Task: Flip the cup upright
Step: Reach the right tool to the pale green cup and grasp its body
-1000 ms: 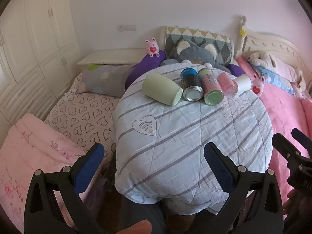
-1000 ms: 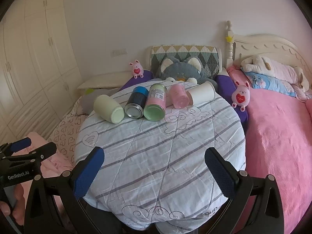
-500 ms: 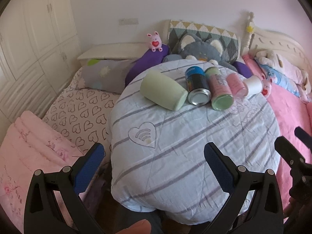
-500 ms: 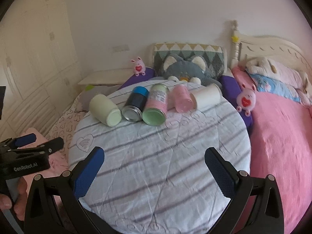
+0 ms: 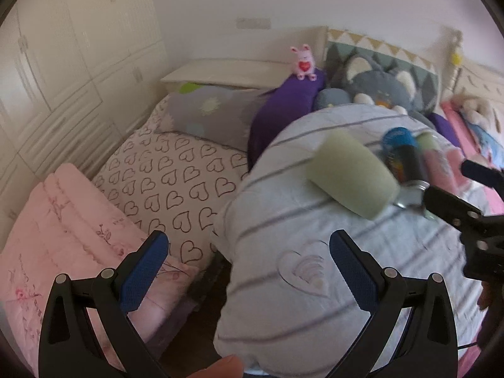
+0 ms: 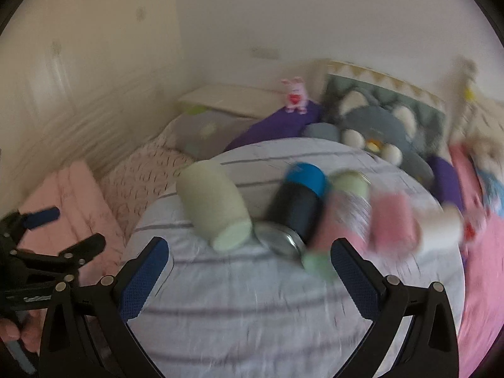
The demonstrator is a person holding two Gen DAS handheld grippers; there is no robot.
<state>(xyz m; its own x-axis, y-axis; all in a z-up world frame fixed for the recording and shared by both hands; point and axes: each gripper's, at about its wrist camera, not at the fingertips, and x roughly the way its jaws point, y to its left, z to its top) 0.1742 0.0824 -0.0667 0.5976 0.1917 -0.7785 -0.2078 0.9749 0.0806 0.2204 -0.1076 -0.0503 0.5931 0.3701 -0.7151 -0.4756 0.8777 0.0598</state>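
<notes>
A pale green cup [image 5: 351, 178] lies on its side on the round table with the striped cloth [image 5: 315, 252]; it also shows in the right wrist view [image 6: 215, 206]. Beside it lie a dark can with a blue end [image 6: 299, 204], a pink and green can [image 6: 338, 223], a pink cup [image 6: 393, 223] and a white cup [image 6: 444, 228]. My left gripper [image 5: 245, 271] is open and empty, short of the table's left front edge. My right gripper [image 6: 249, 275] is open and empty over the cloth, just short of the green cup and the cans.
A bed with a heart-print sheet [image 5: 176, 182] and a folded pink blanket [image 5: 63, 236] lies left of the table. Pillows and a grey cat plush [image 5: 381, 88] sit behind it. A pink bed [image 6: 482, 267] is on the right. White wardrobes [image 5: 63, 47] line the left wall.
Both grippers have moved forward and swung left, closer to the cups. The right gripper now reaches in beside the green cup. Both views are blurred by motion.
</notes>
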